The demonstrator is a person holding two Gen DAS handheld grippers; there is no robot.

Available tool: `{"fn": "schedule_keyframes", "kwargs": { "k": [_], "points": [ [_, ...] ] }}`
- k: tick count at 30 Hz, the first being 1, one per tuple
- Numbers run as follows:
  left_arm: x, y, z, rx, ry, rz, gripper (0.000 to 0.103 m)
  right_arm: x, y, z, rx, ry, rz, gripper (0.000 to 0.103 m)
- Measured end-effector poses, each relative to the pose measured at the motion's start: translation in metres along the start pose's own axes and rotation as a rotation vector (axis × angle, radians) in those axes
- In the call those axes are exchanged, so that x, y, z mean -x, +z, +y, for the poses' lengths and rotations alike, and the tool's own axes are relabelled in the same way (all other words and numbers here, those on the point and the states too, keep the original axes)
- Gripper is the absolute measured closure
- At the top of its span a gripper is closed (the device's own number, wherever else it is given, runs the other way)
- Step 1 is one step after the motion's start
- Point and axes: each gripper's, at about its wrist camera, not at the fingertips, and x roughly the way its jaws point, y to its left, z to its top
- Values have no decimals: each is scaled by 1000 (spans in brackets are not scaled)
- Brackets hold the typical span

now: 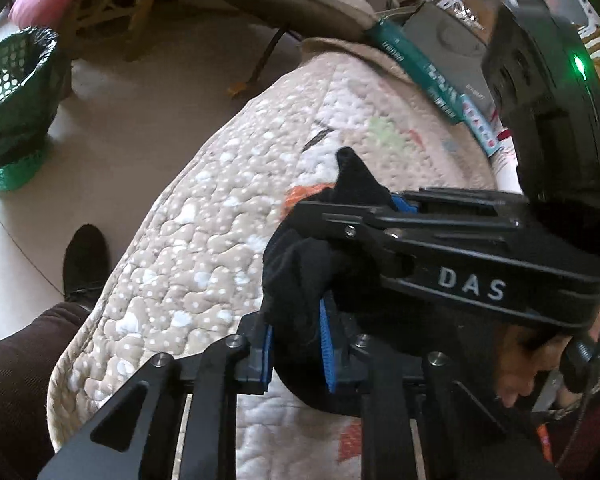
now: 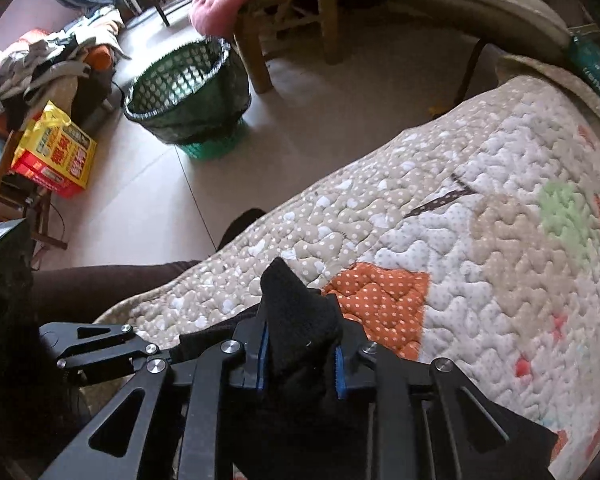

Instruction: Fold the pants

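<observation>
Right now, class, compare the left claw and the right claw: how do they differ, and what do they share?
The left claw pinches a thick bunch of the black pants; the right claw pinches a narrower peak that pokes out past its tips. In the left wrist view the right claw lies crosswise just beyond the left claw. Shared: blue pads, both shut on cloth above the quilt.
</observation>
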Motion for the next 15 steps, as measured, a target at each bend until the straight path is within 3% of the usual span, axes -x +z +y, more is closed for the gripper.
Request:
{"fn": "schedule_keyframes", "kwargs": {
  "k": [6,15],
  "points": [
    [9,-1,-37,-70,-29,-25,85,44,-14,-18,-40,4,-75,77],
    [-25,-21,-108,-123,-77,43,85,87,-75,-71,-172,-13,-138,77]
  ]
}}
